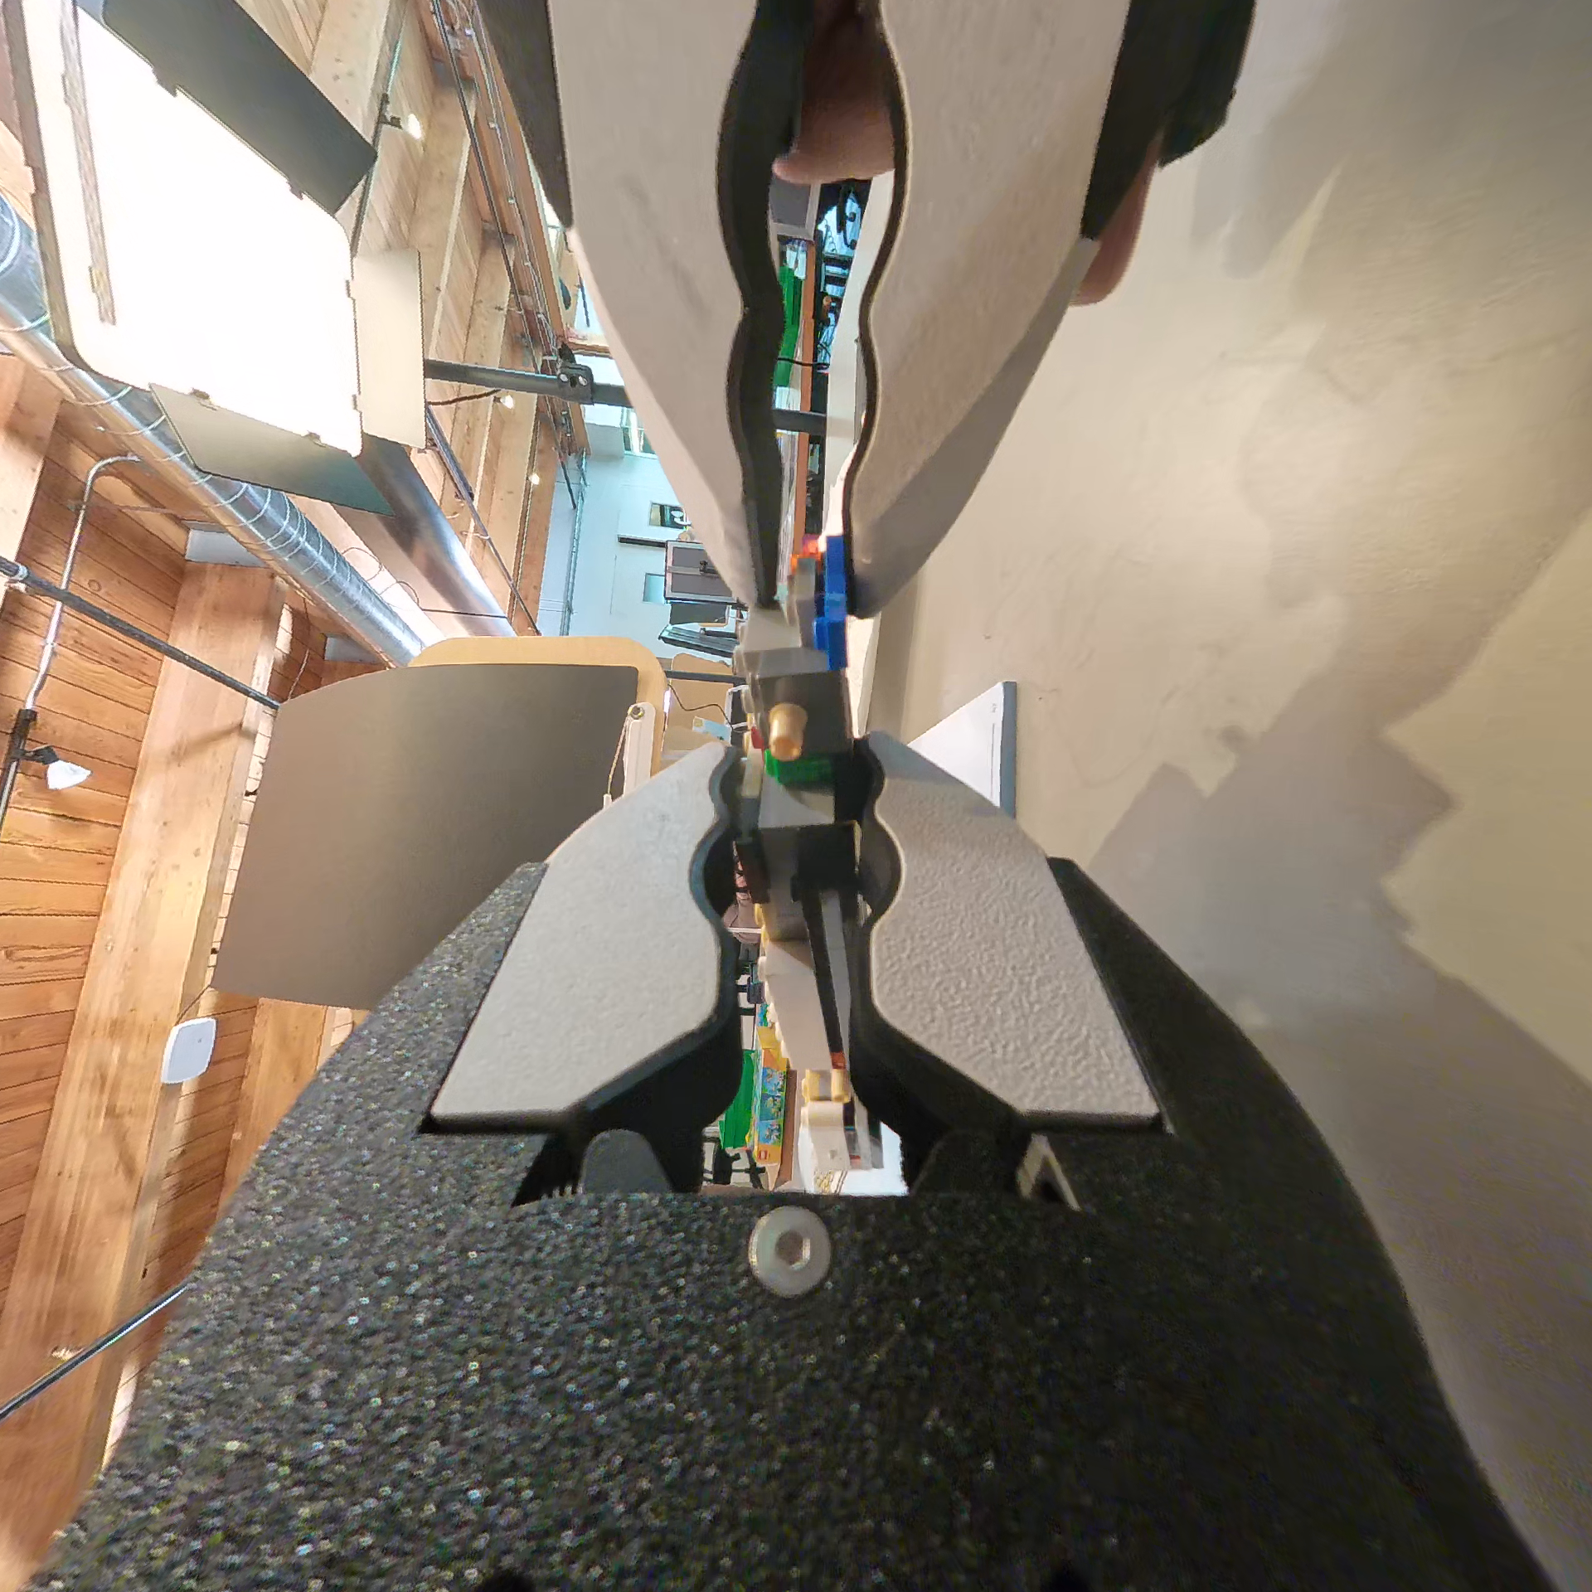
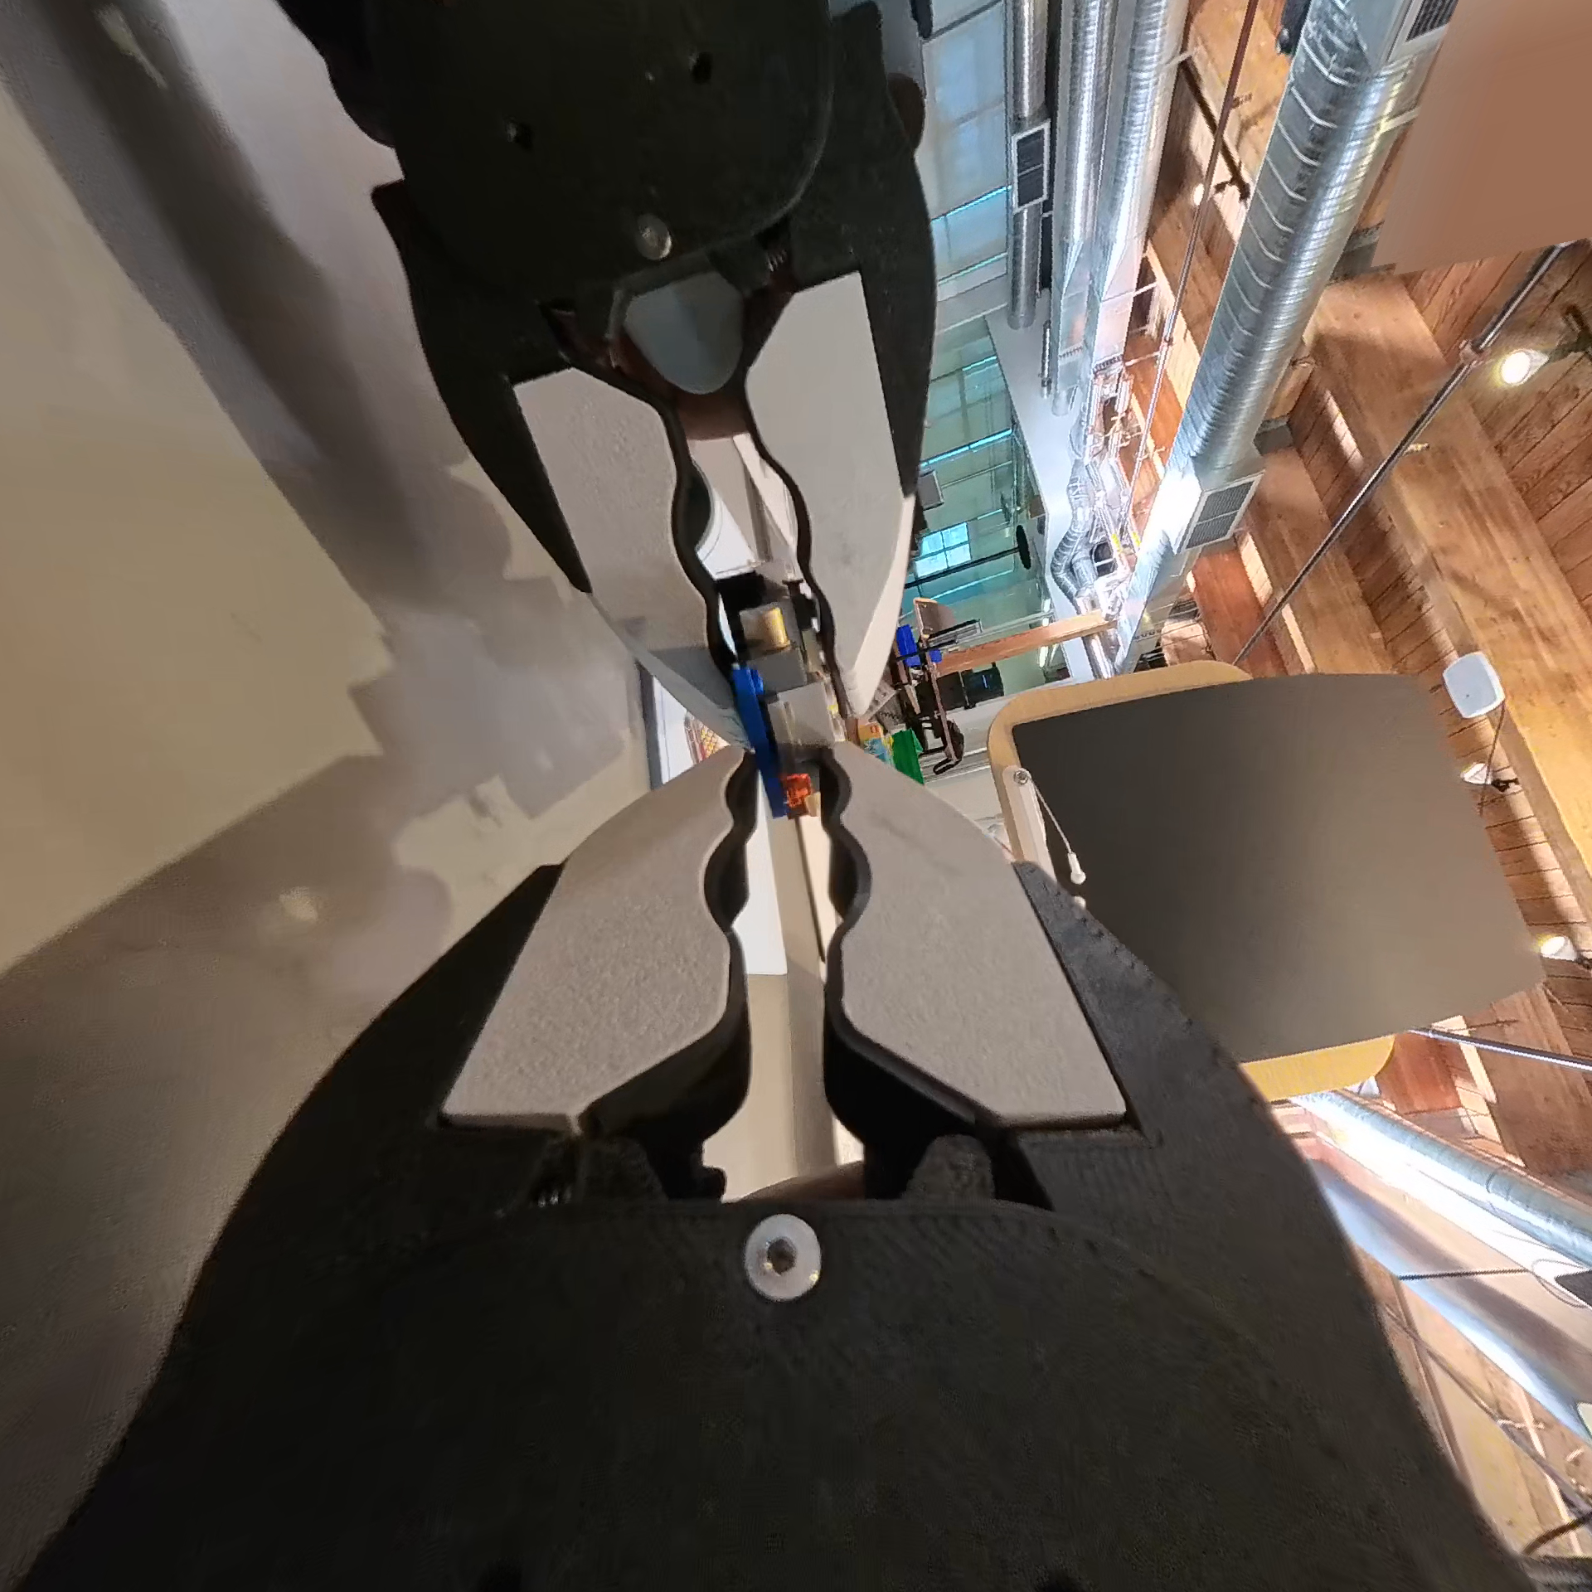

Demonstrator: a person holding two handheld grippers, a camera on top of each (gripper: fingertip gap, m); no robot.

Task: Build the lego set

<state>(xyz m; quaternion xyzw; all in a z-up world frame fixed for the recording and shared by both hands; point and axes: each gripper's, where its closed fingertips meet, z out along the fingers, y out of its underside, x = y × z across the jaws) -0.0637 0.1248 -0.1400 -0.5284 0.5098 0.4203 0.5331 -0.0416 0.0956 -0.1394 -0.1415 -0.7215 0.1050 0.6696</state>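
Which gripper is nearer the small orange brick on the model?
Right. The right gripper has its fingertips around the blue plate end, where the orange brick sits. The left gripper clamps the grey brick model at the opposite end.

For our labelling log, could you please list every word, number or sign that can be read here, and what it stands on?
Nothing is legible.
White sheet: a tiny mark near its corner, too small to read.
Colourful box far behind: print too blurred to read.
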